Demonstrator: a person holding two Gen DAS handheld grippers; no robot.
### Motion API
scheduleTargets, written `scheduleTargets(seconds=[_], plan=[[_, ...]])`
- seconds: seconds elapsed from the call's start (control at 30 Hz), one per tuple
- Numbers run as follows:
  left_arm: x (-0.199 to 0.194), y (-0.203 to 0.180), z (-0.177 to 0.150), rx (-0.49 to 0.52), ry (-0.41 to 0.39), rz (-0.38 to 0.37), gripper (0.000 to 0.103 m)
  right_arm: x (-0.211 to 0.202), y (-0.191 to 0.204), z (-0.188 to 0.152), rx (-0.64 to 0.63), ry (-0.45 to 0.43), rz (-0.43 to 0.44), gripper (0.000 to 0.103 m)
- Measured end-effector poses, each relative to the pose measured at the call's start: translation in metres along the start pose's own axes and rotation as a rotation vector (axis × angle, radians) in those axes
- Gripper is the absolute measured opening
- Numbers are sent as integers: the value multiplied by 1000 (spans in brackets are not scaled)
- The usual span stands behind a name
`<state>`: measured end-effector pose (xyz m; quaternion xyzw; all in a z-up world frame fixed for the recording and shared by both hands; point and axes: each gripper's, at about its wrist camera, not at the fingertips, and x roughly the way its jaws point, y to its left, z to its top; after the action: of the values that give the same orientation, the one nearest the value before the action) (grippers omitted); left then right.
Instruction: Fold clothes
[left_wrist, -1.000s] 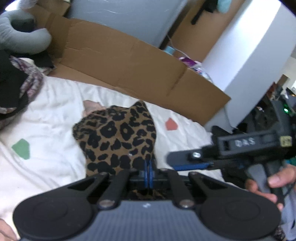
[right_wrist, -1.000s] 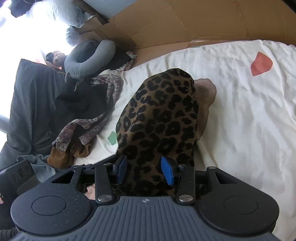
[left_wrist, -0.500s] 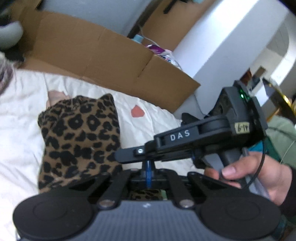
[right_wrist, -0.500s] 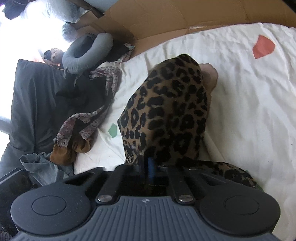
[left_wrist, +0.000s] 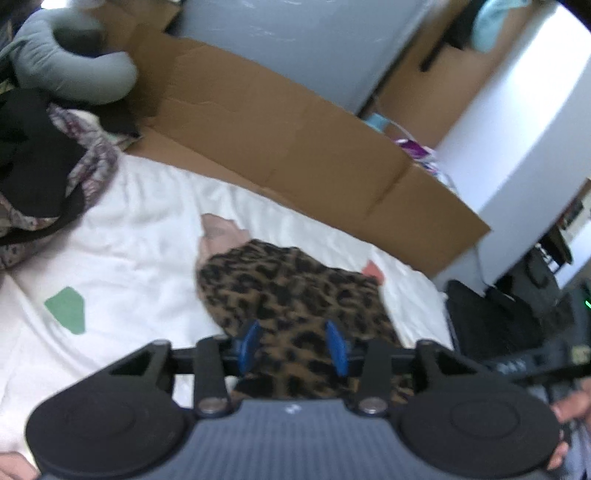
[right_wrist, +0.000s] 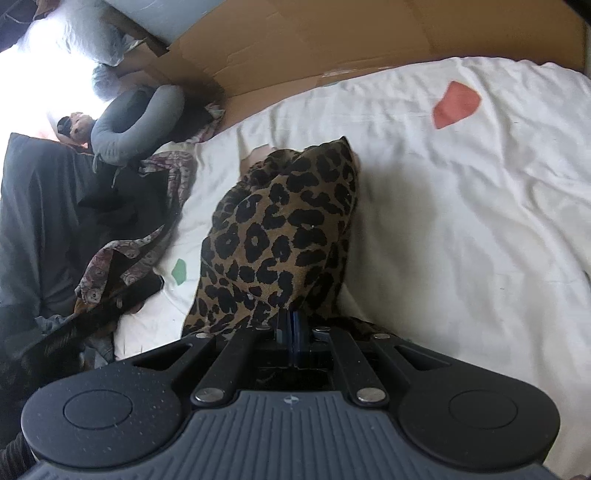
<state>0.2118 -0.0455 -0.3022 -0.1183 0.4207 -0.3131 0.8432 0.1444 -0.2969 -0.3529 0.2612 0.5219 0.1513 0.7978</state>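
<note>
The left gripper (left_wrist: 293, 347) is opening, its blue pads (left_wrist: 248, 341) parted with the leopard-print cloth (left_wrist: 295, 295) lying between and beyond them, not pressed. The right gripper (right_wrist: 293, 332) has its pads squeezed together on the near edge of the same cloth (right_wrist: 280, 236), which rises ahead of the fingers in a bunched fold. Under it lies a white sheet (right_wrist: 461, 229), with a green patch (left_wrist: 66, 308) left of the left fingers and a red patch (right_wrist: 456, 105) far right of the right fingers. Farther off stand a cardboard wall (left_wrist: 277, 122) and a grey neck pillow (right_wrist: 129, 122).
</note>
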Motion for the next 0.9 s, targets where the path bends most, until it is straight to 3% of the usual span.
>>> scheduleTargets(seconds=[0.3,0.53,0.63,0.77,0.9], plan=[[49,28,5,-71,95,26,55,-12,-23,-3,11,-27,-109,0],[68,30,-7,-125,158,-35,60,-21,-41,-5,29,-48,-180,0],[75,27,-10,-120,176,-34,54,-24,-52,-4,38,-48,-213,0],[79,30,-12,-168,194,-64,33,-28,-59,-3,60,-59,-201,0],[76,21,-11,-155,203,-82,31,-30,-49,7,66,-94,-149,1]])
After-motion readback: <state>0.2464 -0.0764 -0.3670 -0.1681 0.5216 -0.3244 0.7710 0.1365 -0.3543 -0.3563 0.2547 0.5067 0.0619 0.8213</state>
